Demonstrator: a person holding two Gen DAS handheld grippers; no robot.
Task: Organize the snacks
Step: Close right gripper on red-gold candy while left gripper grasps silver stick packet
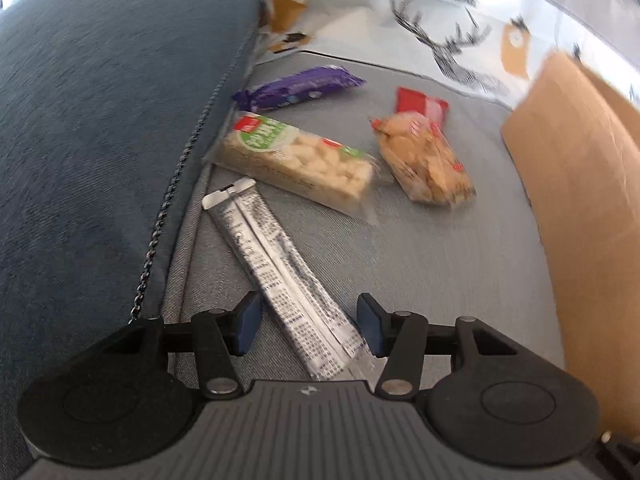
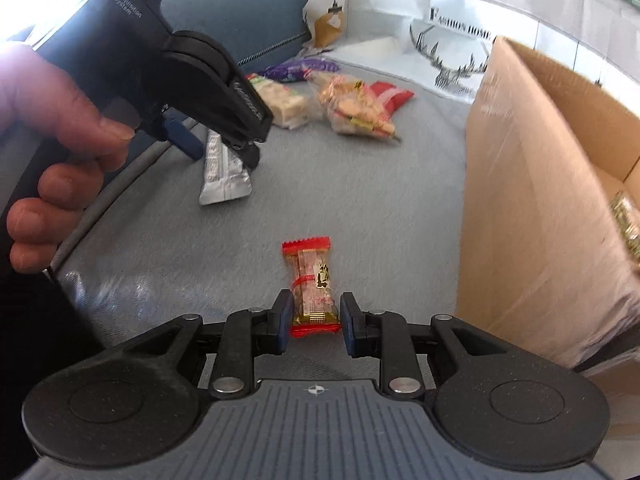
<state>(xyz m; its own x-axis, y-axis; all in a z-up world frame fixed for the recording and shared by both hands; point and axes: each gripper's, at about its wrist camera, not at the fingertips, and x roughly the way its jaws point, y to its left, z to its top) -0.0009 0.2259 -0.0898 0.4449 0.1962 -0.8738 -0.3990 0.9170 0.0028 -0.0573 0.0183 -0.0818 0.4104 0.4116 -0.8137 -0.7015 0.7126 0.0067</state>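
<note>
The right claw [image 2: 313,322] is pinching a small red-ended clear candy wrapper [image 2: 312,286], presumably bound for the brown cardboard box [image 2: 532,208] alongside. The left claw [image 1: 309,326] is straddling a long silver foil snack stick [image 1: 280,276] with jaws wide, not yet gripping.

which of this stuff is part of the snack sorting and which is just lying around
Part of the job:
- silver bar
- red candy
- puffed rice bar
- purple bar
- cracker bag
- red packet
- cardboard box

Just lying about:
- blue cushion
- deer-print bag
</note>
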